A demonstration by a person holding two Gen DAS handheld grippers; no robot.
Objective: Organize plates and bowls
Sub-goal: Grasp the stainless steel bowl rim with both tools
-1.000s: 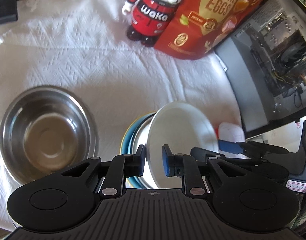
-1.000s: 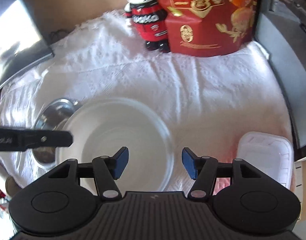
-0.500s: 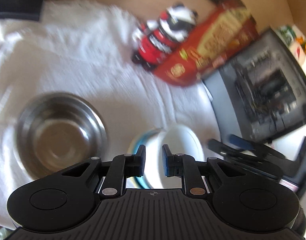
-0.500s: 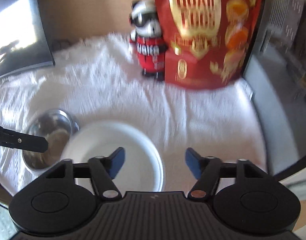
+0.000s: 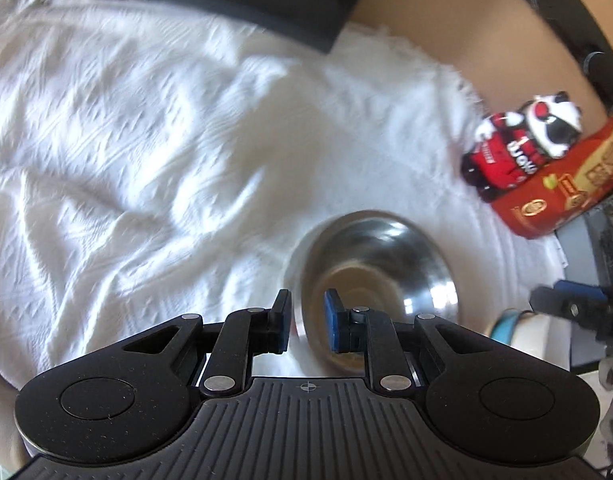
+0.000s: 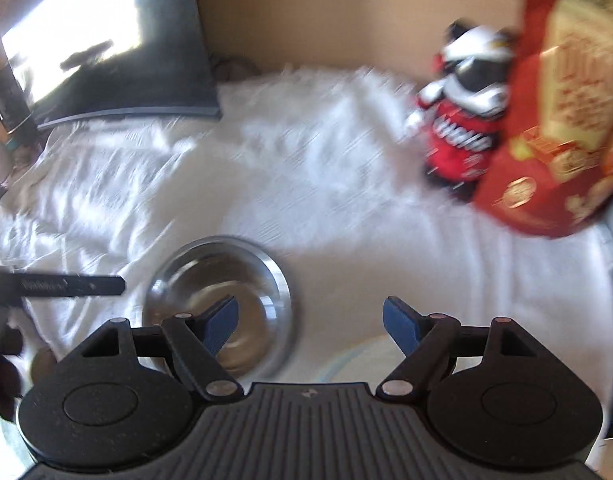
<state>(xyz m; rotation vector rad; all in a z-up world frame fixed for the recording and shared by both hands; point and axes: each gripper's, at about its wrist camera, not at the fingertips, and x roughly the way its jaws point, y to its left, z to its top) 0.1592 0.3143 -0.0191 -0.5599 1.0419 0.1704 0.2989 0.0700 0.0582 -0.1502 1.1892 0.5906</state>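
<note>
A shiny steel bowl [image 5: 372,268] is sitting on the white cloth [image 5: 146,140] covering the bench, lower centre-right in the left view and lower left of centre in the right view [image 6: 222,300]; it is looking empty, though blur is softening it. The left hand-held gripper [image 5: 306,326] is hovering with its jaws nearly together and nothing between them, the bowl's near rim just beyond. The right hand-held gripper [image 6: 310,326] is opening its jaws wide, gripping nothing. A blue-rimmed plate [image 5: 506,326] is peeking in at the lower right. A panda figure [image 6: 462,120] and a red bag [image 6: 554,120] are standing at the upper right.
</note>
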